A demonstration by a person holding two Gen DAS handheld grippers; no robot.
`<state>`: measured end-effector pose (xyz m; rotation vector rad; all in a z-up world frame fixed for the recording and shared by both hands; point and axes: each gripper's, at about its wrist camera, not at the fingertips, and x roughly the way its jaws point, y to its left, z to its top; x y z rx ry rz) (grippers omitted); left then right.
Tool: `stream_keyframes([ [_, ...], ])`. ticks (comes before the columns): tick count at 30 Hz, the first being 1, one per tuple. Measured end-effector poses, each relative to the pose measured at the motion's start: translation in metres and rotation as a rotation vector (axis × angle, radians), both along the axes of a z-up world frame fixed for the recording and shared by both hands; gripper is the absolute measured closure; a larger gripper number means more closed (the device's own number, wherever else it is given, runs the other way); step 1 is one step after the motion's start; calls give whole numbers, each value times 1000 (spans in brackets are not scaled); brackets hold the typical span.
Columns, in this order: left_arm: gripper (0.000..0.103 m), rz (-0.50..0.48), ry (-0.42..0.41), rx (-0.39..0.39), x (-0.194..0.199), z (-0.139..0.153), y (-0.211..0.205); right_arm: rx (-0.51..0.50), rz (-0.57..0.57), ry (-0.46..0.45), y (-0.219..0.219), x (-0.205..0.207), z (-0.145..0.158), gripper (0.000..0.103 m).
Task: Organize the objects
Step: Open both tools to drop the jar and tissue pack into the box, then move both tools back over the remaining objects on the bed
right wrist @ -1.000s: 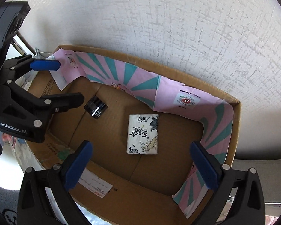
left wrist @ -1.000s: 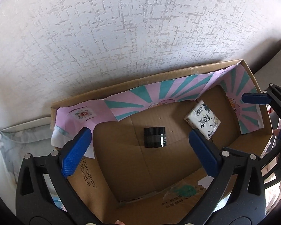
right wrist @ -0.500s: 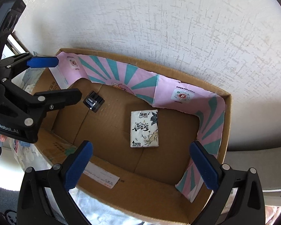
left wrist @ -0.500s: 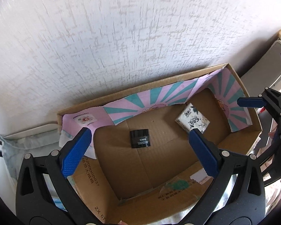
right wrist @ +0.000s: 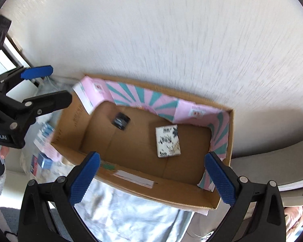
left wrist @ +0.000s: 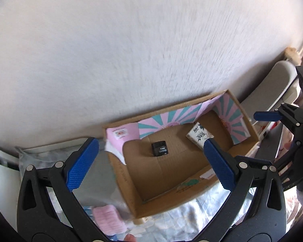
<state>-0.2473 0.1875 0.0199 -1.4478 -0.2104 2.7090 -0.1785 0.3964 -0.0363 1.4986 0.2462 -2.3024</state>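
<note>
Tongs, left point(left wrist: 149, 161) and right point(right wrist: 151, 173), hanging spread and empty above cardboard box point(right wrist: 143, 189) holding black jar point(left wrist: 160, 148) and tissue pack point(right wrist: 168, 141); probably between placements, next needing another item fetched.

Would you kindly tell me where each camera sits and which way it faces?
Left wrist: on the left gripper, above, looking down into the cardboard box; own blue fingers and the right gripper show.
Right wrist: on the right gripper, above the box's near side; the left gripper shows.
Shared: box, black jar, tissue pack.
</note>
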Motion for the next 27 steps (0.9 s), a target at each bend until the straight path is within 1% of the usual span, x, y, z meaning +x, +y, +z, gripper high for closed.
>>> stream_keyframes([
  [3,0,3,25,-6,17,18,-13,-25,-31,25,-7,10,18,0],
  [6,0,14,44,-29,35,33,-26,-39,-63,53,-14,21,36,0],
  [9,0,20,86,-19,57,47,-42,-59,-77,93,-24,33,51,0],
  [11,0,30,110,-25,73,56,-54,-51,-80,129,-34,41,60,0],
  [13,0,45,113,-34,87,63,-66,-41,-72,171,-47,51,68,0],
  [17,0,69,114,-55,111,65,-84,-48,-47,230,-75,70,81,0],
  [22,0,138,140,-30,146,62,-114,-79,-21,263,-108,89,87,0],
  [25,0,191,131,-64,163,56,-127,-90,-13,272,-124,98,83,0],
  [27,0,209,126,-88,173,52,-133,-103,-12,273,-136,104,79,0],
])
